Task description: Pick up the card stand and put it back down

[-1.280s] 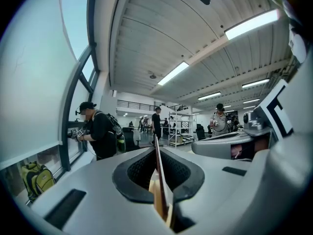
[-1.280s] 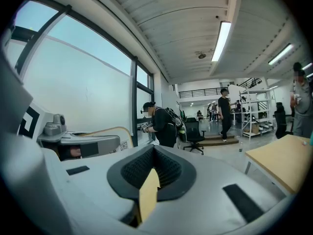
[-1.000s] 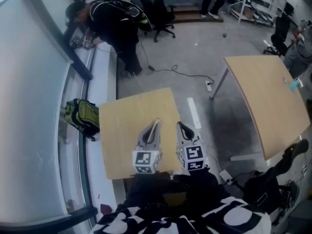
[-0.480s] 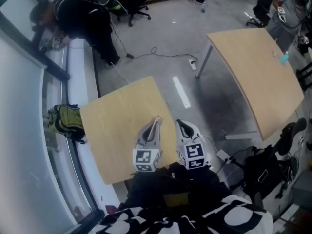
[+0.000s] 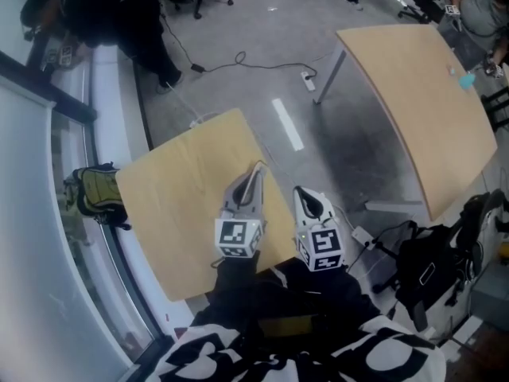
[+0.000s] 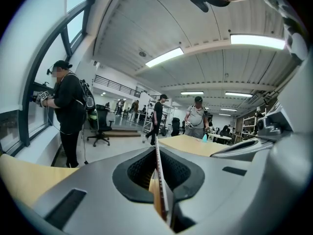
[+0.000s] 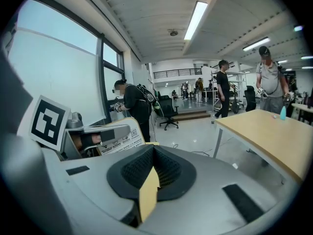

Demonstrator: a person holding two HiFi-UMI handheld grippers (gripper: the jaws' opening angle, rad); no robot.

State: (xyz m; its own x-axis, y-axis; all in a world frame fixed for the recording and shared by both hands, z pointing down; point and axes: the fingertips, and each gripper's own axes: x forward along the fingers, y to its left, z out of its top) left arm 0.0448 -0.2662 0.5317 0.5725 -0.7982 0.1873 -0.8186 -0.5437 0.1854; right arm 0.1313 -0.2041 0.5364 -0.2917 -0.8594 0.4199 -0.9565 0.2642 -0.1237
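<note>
Left gripper, right gripper: both clenched, empty, over surface. Risk: card stand unseen toward 12 o'clock; pickup might stall.

Two tables, two tools, one green bag.

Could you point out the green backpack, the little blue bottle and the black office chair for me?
green backpack [image 5: 94,196]: head view, on the middle of its body.
blue bottle [image 7: 282,112]: right gripper view, on its body.
black office chair [image 7: 165,105]: right gripper view, on its backrest.
</note>
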